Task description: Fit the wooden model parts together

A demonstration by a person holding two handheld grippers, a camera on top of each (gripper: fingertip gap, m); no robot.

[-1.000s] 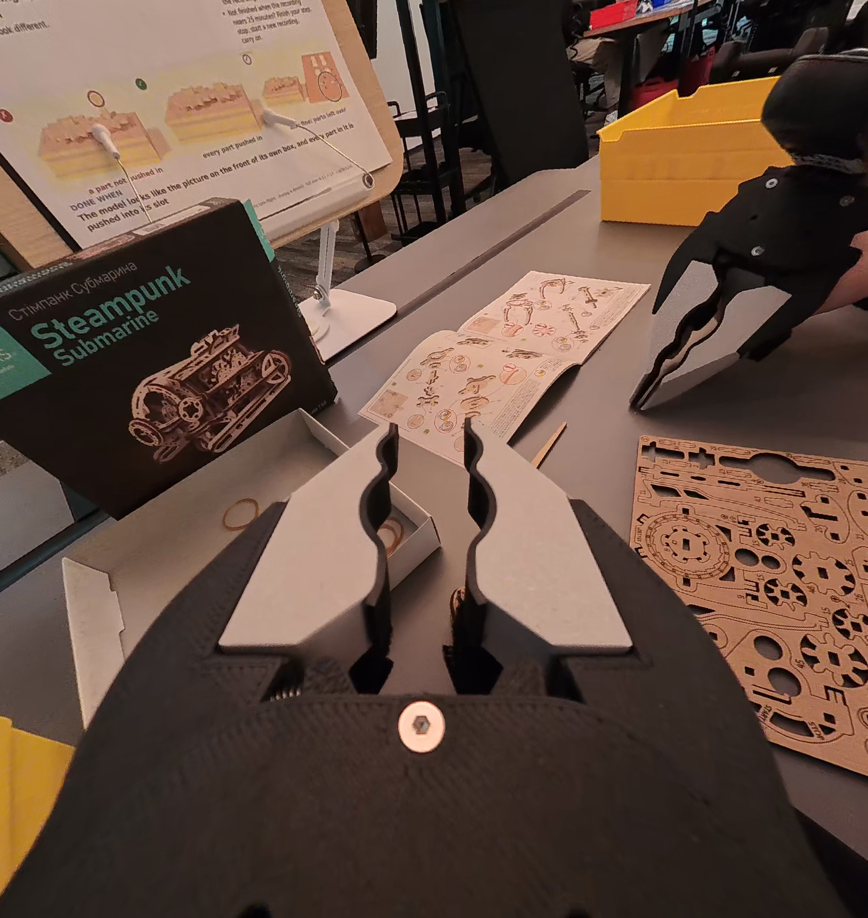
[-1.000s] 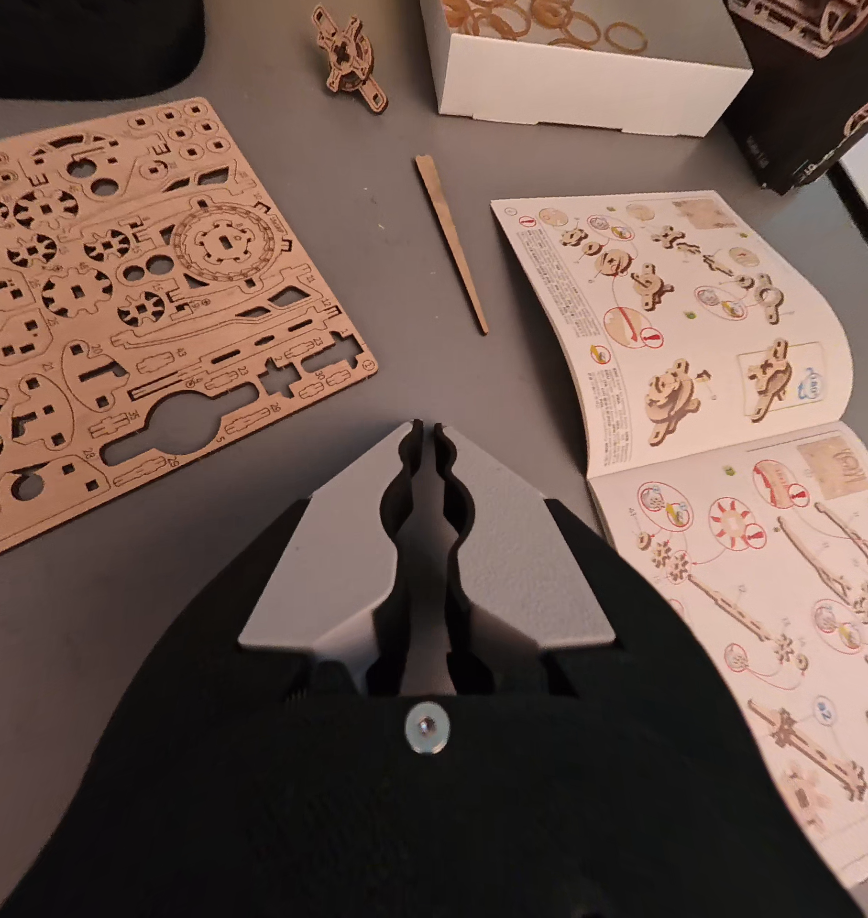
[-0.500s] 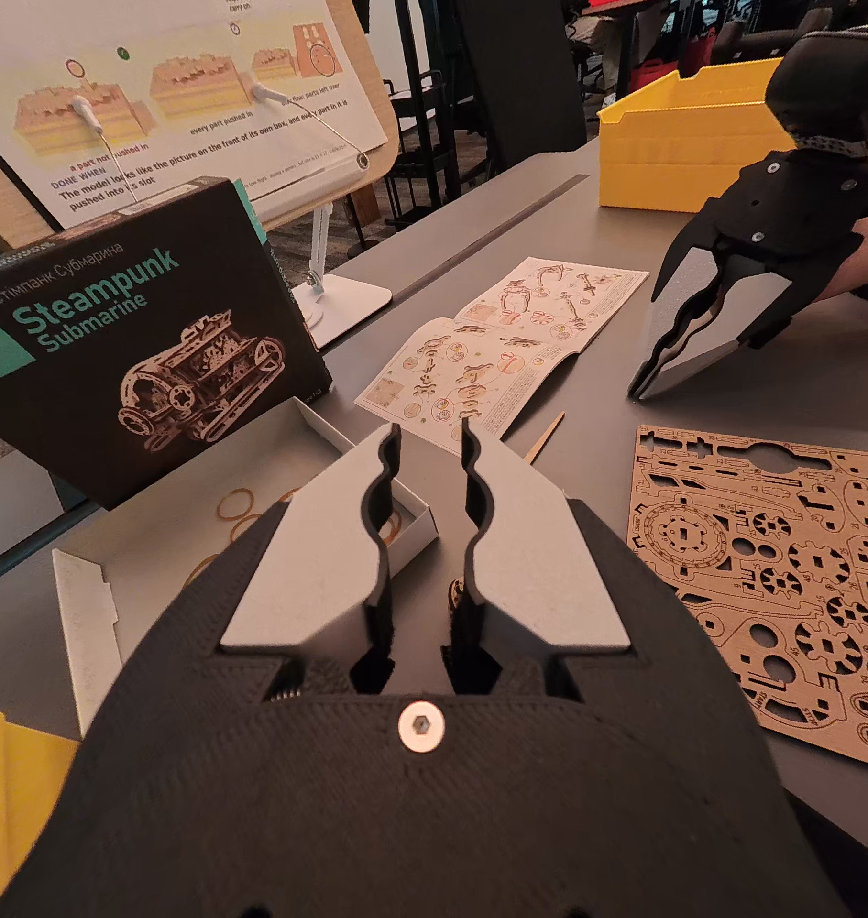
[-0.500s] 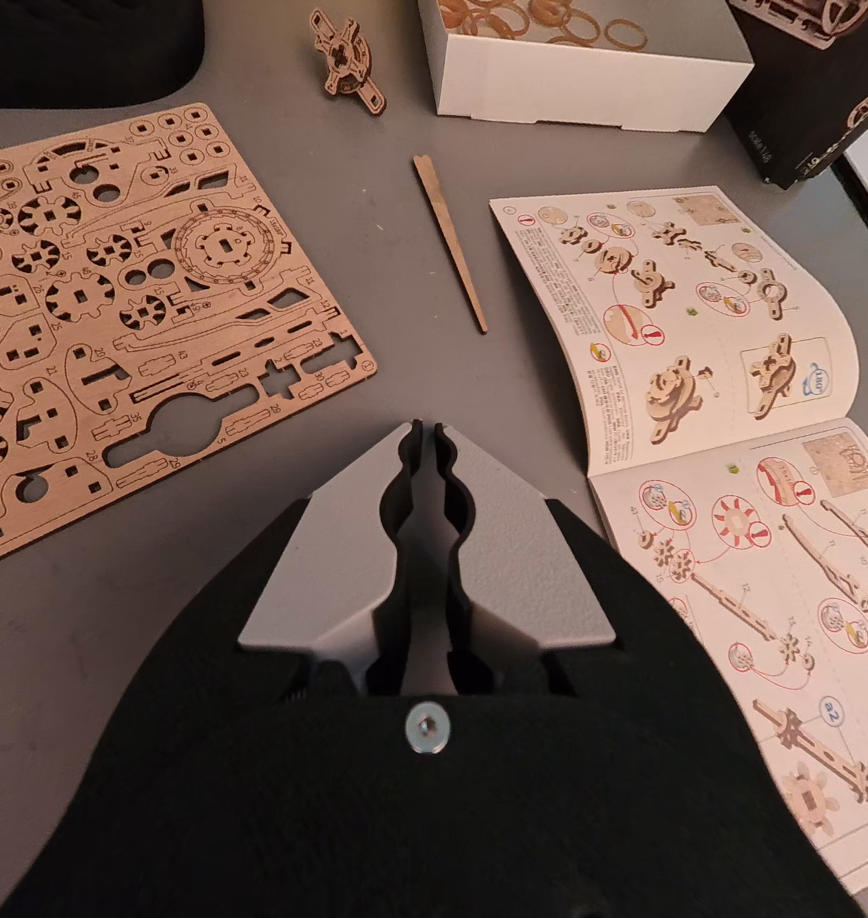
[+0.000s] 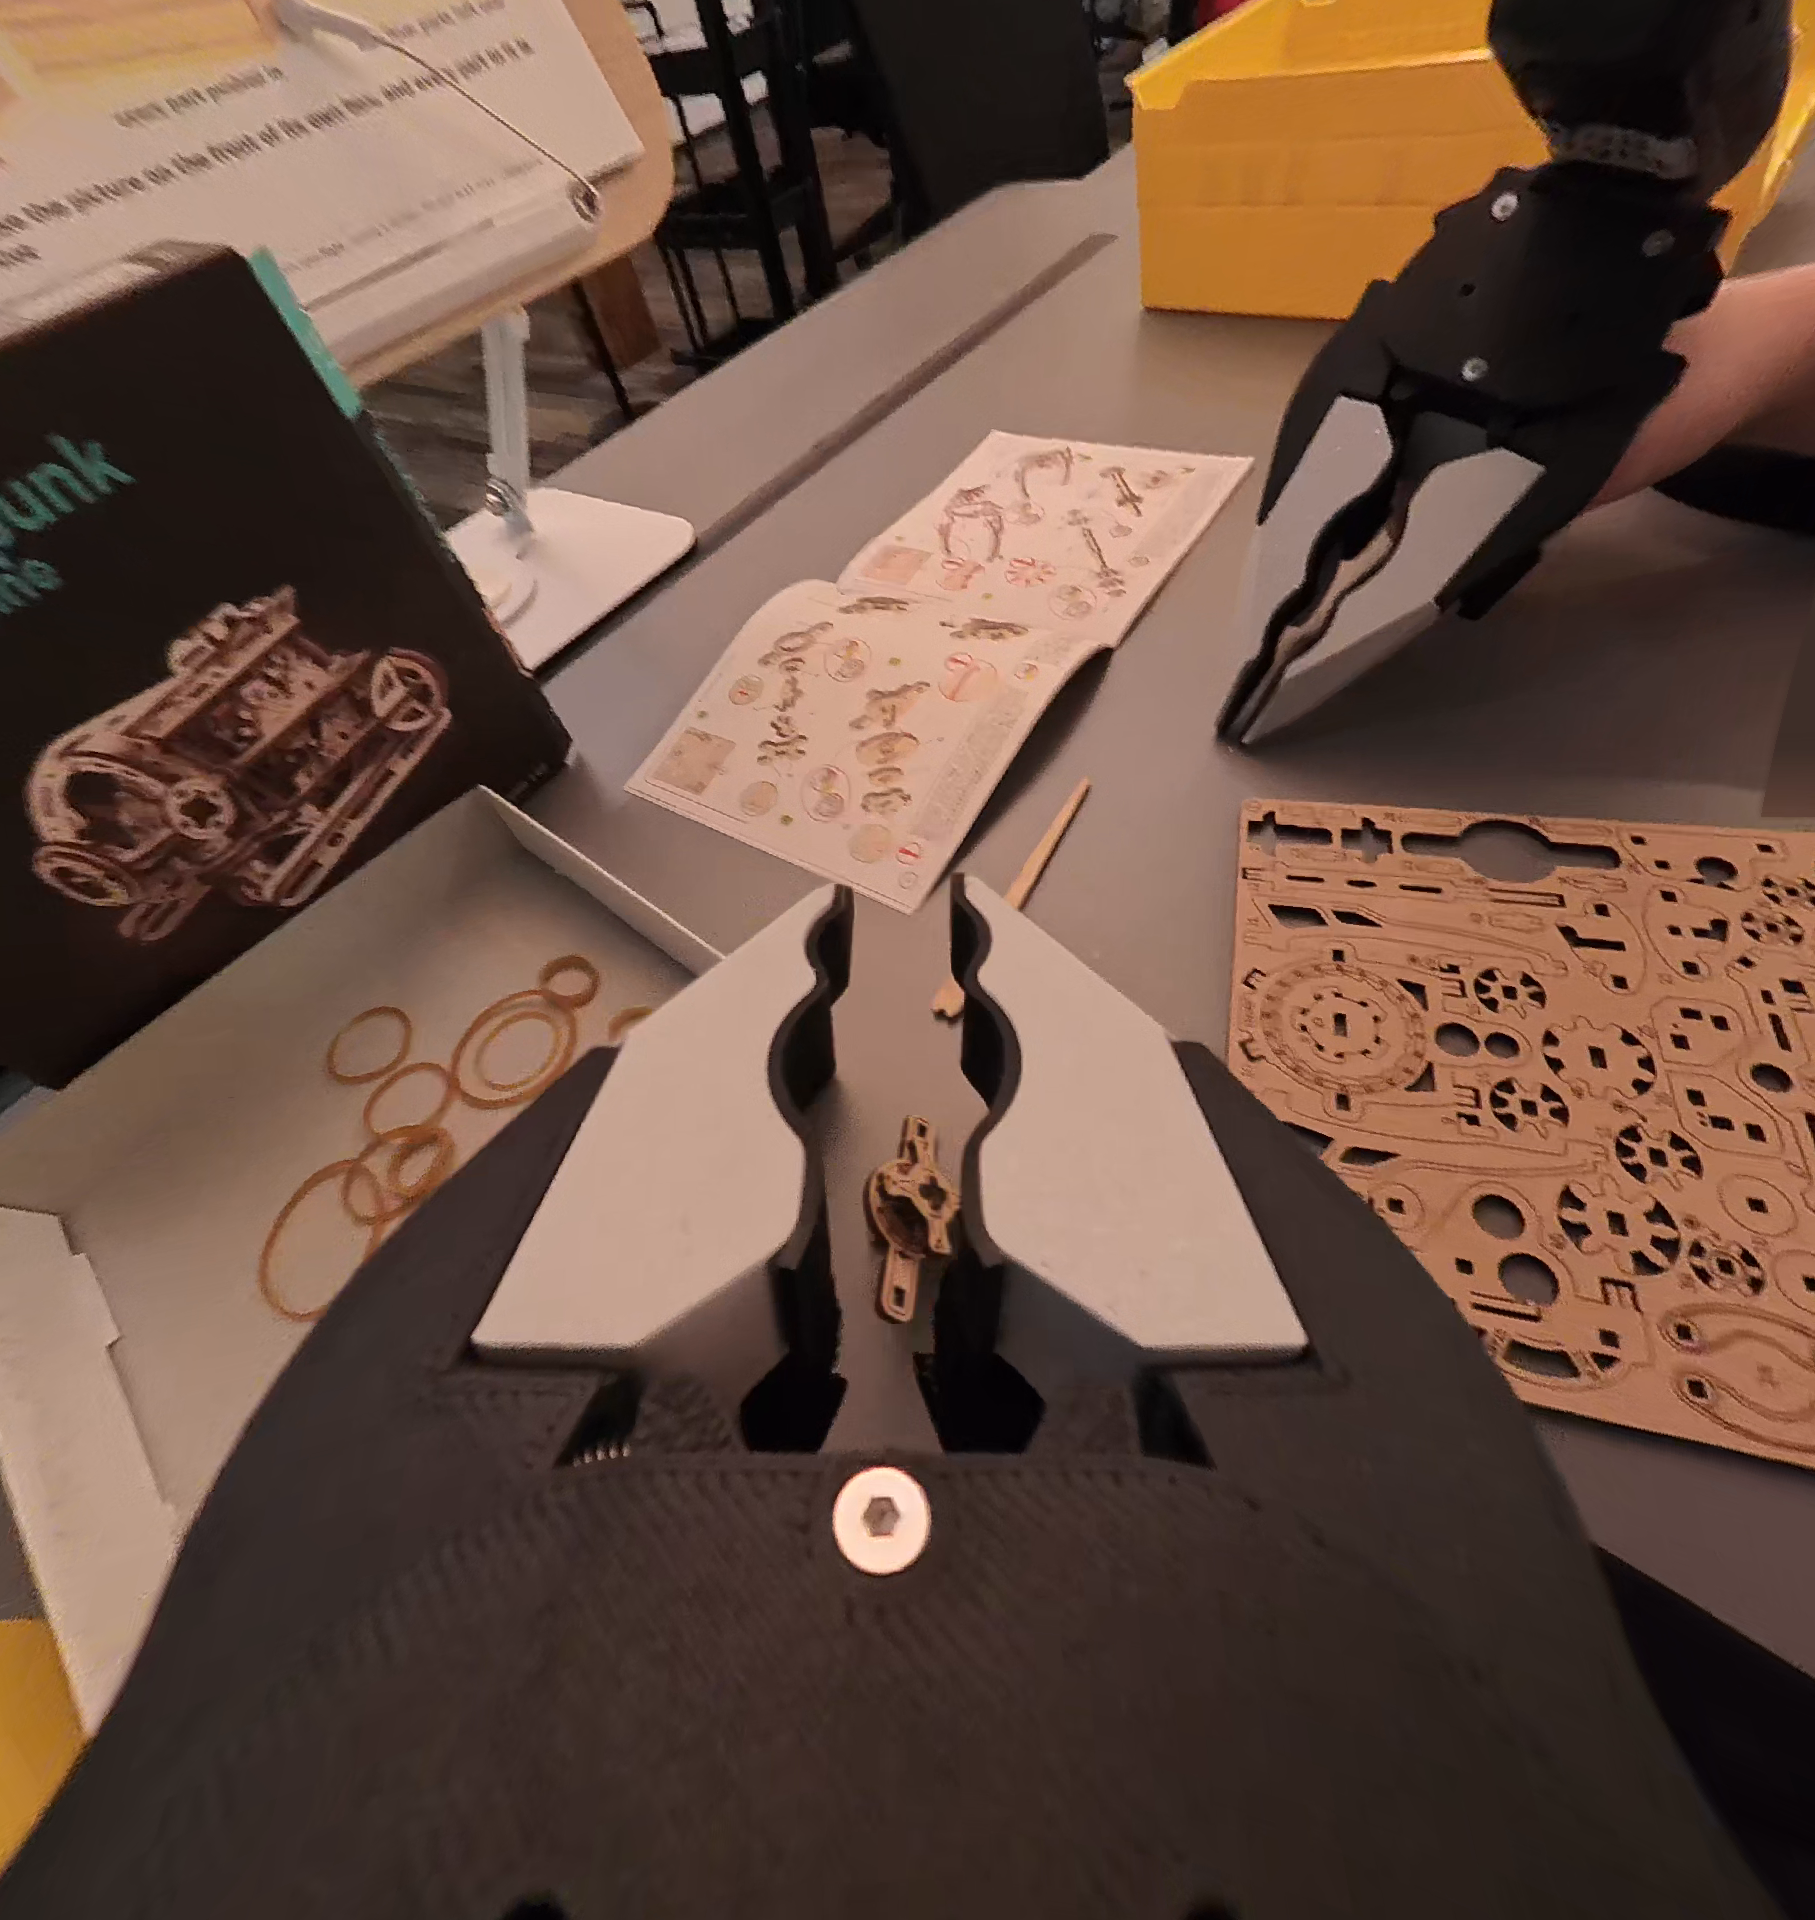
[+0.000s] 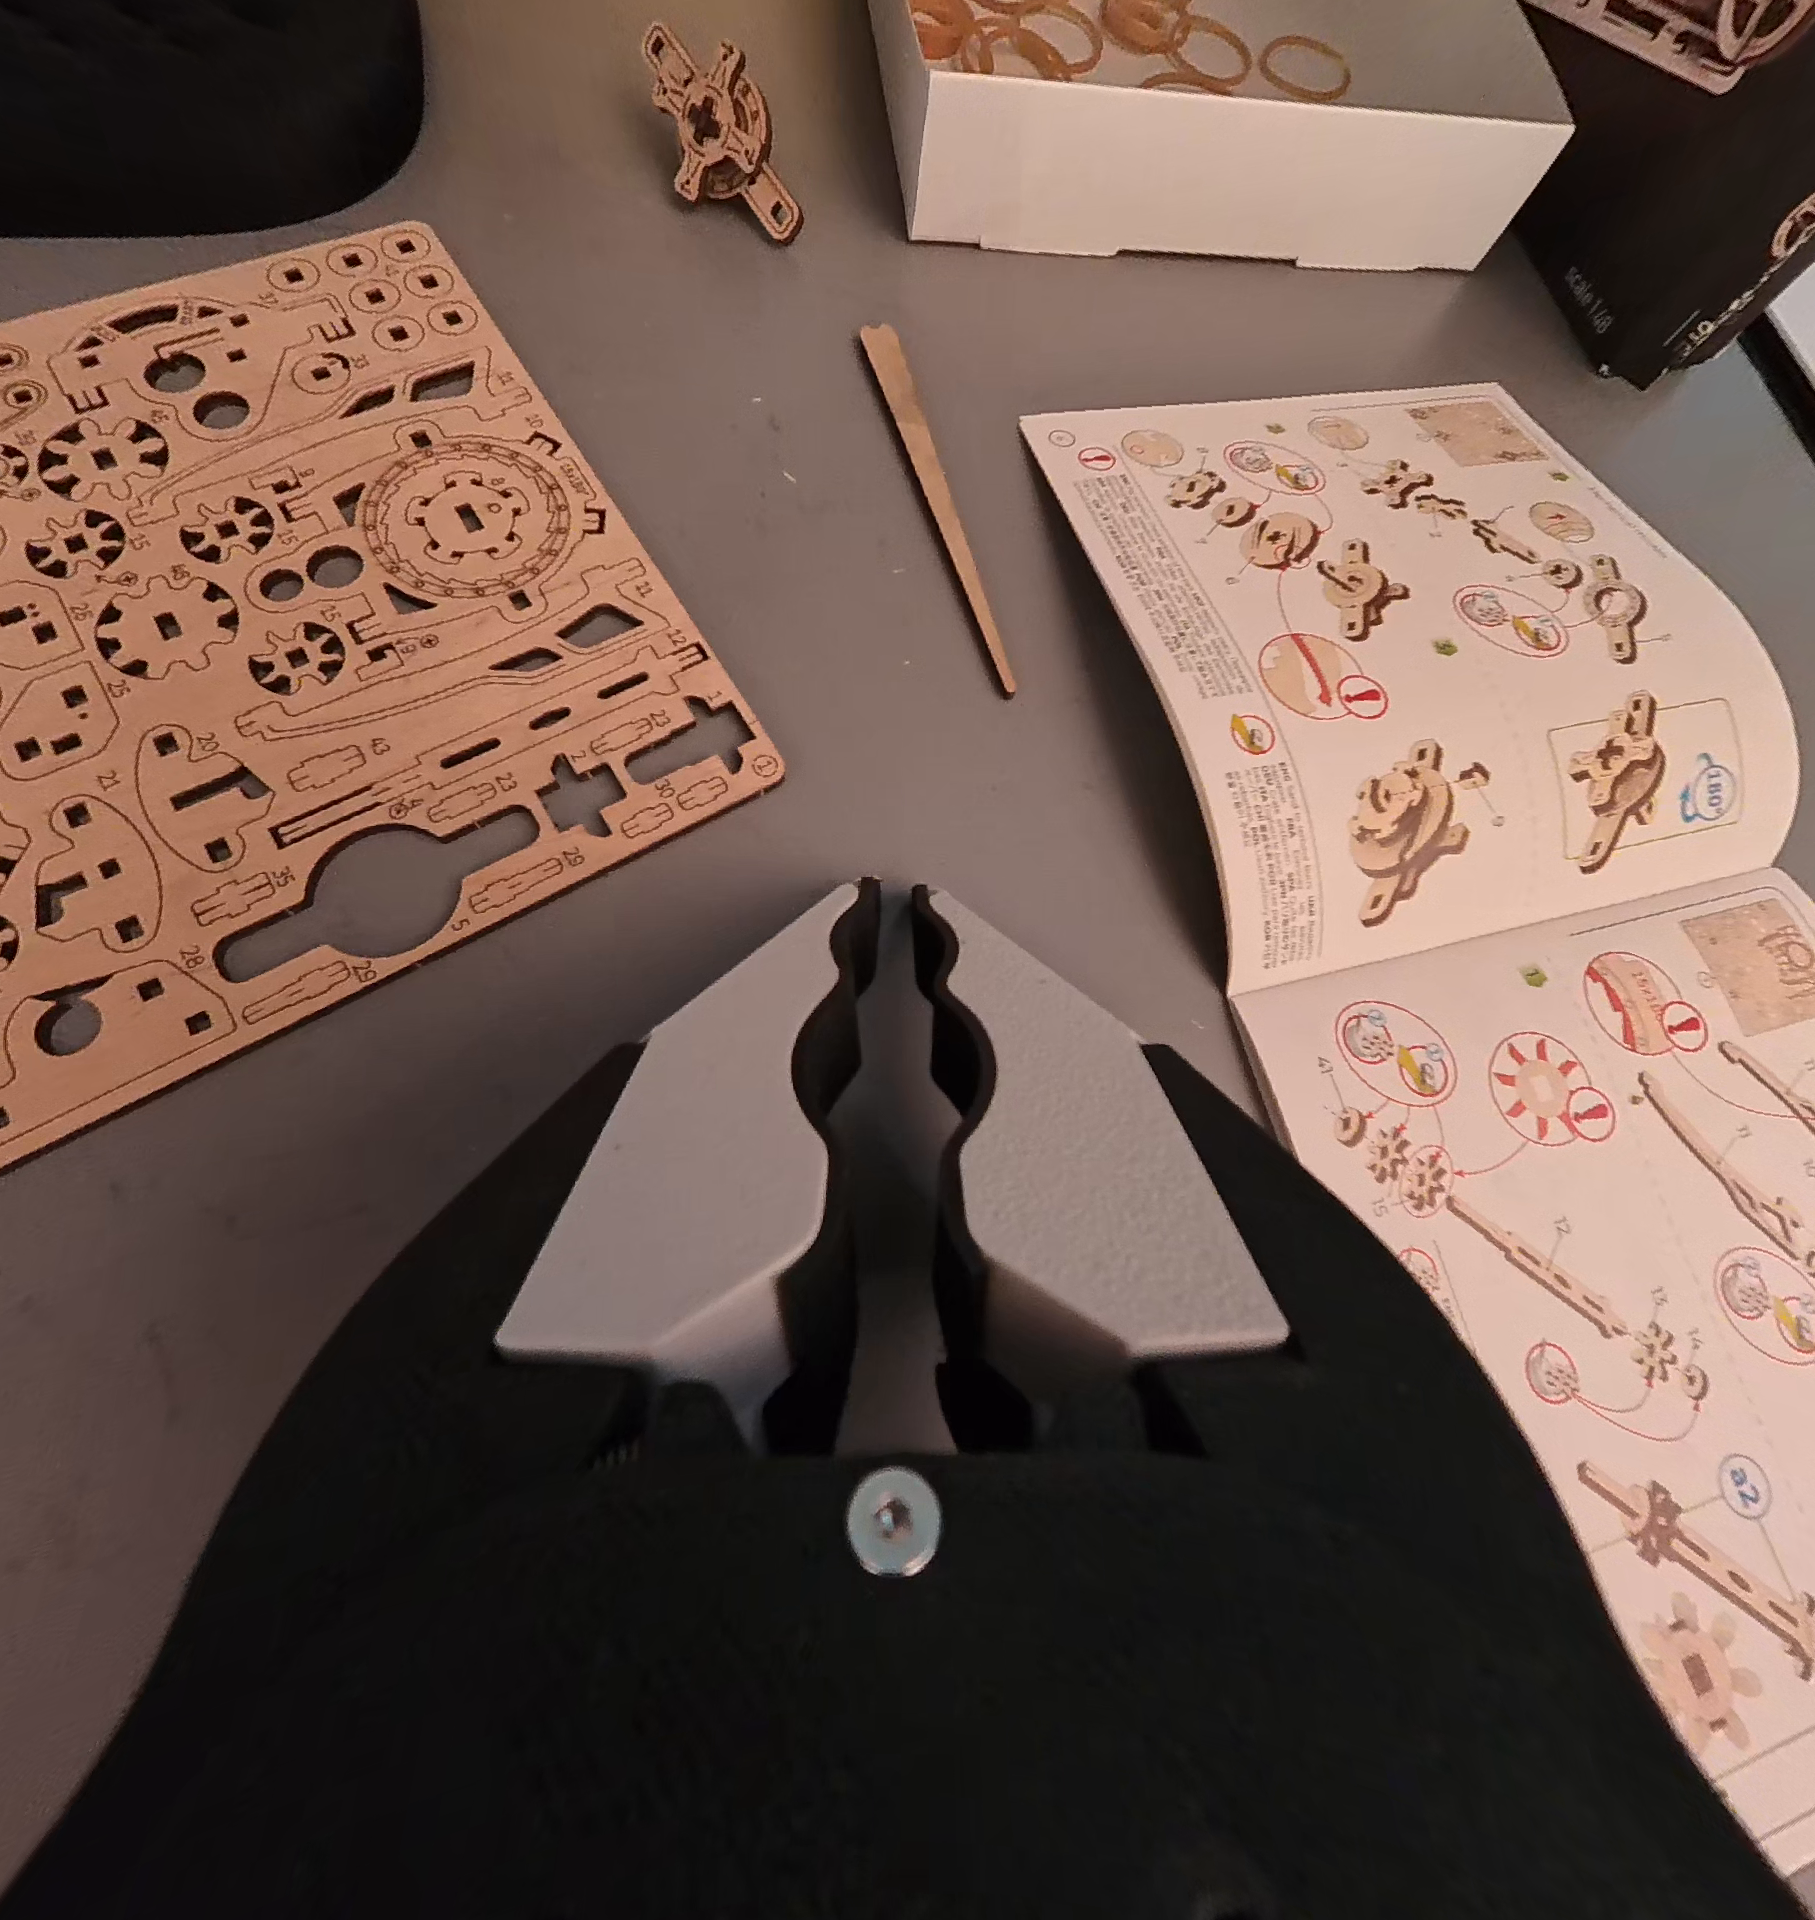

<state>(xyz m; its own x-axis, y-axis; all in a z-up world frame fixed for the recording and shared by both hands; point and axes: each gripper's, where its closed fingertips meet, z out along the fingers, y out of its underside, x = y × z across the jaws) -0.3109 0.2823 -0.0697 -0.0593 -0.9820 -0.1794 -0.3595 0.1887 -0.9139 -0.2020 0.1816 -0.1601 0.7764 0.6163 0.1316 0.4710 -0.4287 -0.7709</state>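
A small assembled wooden part [image 5: 913, 1216] stands on the grey table, seen through the gap of my left gripper [image 5: 901, 902]. That gripper is open, empty and held above the part without touching it. The part also shows in the right wrist view [image 6: 721, 135] at the top. A laser-cut wooden parts sheet [image 5: 1557, 1091] [image 6: 311, 675] lies flat beside it. My right gripper [image 6: 890, 890] is shut and empty, hovering over bare table between the sheet and the booklet. It also shows in the left wrist view [image 5: 1246, 722], tips pointing down.
An open instruction booklet [image 6: 1454, 831] [image 5: 934, 675] lies on the table. A thin wooden stick [image 6: 939, 509] lies between sheet and booklet. A white box [image 6: 1194, 177] holds several rubber bands. A black product box [image 5: 155, 675] leans behind it. A yellow bin [image 5: 1298, 177] stands at the back. Left tips to right tips: about 20 cm.
My left gripper has tilted down and forward, so the small wooden part now shows between its fingers. My right gripper has barely moved and stays shut.
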